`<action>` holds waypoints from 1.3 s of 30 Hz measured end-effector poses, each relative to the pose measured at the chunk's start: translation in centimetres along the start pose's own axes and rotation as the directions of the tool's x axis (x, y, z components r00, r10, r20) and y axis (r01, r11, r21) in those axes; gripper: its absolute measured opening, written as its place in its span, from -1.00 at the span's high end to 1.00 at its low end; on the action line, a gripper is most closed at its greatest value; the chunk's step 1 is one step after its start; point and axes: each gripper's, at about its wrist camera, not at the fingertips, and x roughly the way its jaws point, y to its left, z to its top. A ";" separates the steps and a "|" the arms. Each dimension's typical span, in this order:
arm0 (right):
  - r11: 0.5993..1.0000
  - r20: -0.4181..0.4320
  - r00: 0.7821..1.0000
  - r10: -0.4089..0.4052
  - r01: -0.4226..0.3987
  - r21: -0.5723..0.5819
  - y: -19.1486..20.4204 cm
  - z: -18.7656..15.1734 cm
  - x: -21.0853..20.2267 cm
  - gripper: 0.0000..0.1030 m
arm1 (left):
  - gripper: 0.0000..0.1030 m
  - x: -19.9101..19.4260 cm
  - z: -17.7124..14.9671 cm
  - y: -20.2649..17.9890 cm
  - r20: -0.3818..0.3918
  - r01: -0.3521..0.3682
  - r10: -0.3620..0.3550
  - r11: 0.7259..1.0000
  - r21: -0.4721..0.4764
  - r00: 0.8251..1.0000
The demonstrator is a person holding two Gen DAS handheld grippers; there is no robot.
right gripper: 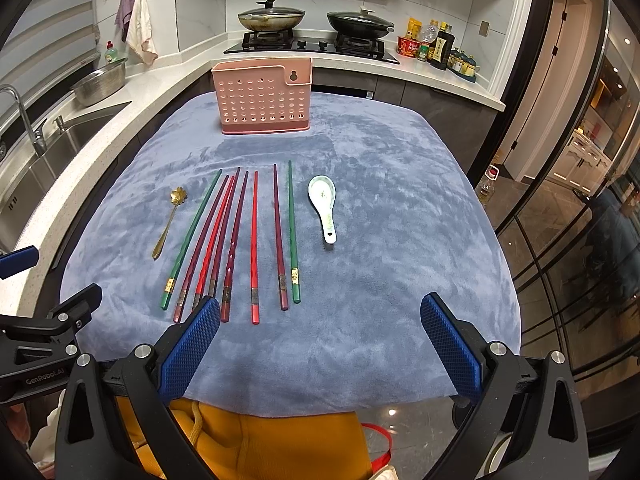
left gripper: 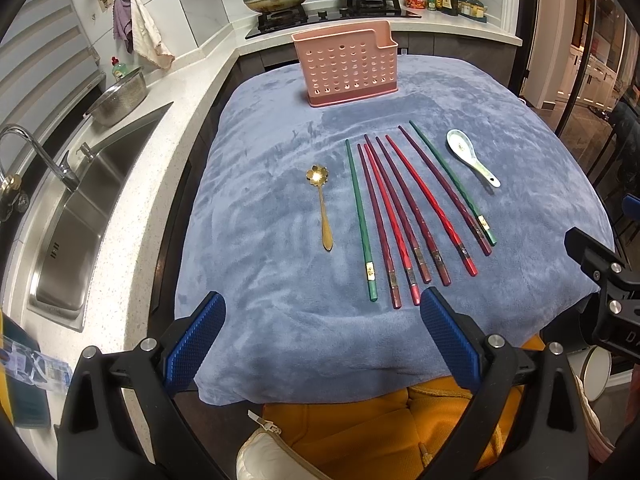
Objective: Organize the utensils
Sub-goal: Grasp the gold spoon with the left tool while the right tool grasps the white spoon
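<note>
A pink perforated utensil holder (left gripper: 347, 67) (right gripper: 264, 98) stands upright at the far side of a blue-grey cloth (left gripper: 280, 272) (right gripper: 380, 280). Several red, maroon and green chopsticks (left gripper: 400, 216) (right gripper: 236, 240) lie side by side in the middle. A gold flower-bowl spoon (left gripper: 322, 204) (right gripper: 168, 220) lies to their left. A white ceramic spoon (left gripper: 472, 156) (right gripper: 325, 206) lies to their right. My left gripper (left gripper: 322, 312) is open and empty near the cloth's front edge. My right gripper (right gripper: 320, 316) is open and empty there too.
A steel sink (left gripper: 80, 216) with a faucet (left gripper: 36, 152) and a colander (left gripper: 116, 98) lies left. A stove with two lidded pans (right gripper: 312, 20) and sauce bottles (right gripper: 436, 46) stands behind. Glass doors (right gripper: 580, 200) are right. Orange fabric (left gripper: 360, 432) lies below.
</note>
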 end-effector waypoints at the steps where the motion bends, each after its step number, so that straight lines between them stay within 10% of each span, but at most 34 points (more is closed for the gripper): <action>1: 1.000 -0.002 1.000 0.000 0.000 0.001 0.1 -0.2 -0.1 -0.87 | -0.81 0.2 0.0 0.2 -0.002 0.005 -0.005 1.000 -0.012 1.000; 17: 0.994 0.012 0.999 0.048 -0.049 0.094 -2.5 3.4 8.2 -0.84 | -0.71 9.4 3.2 5.5 -0.045 0.035 -0.046 0.975 -0.221 0.998; 39: 0.943 -0.141 0.959 0.244 -0.201 0.267 -3.8 5.3 19.9 0.69 | 0.29 16.9 3.8 4.7 -0.138 0.193 -0.233 0.948 -0.254 0.963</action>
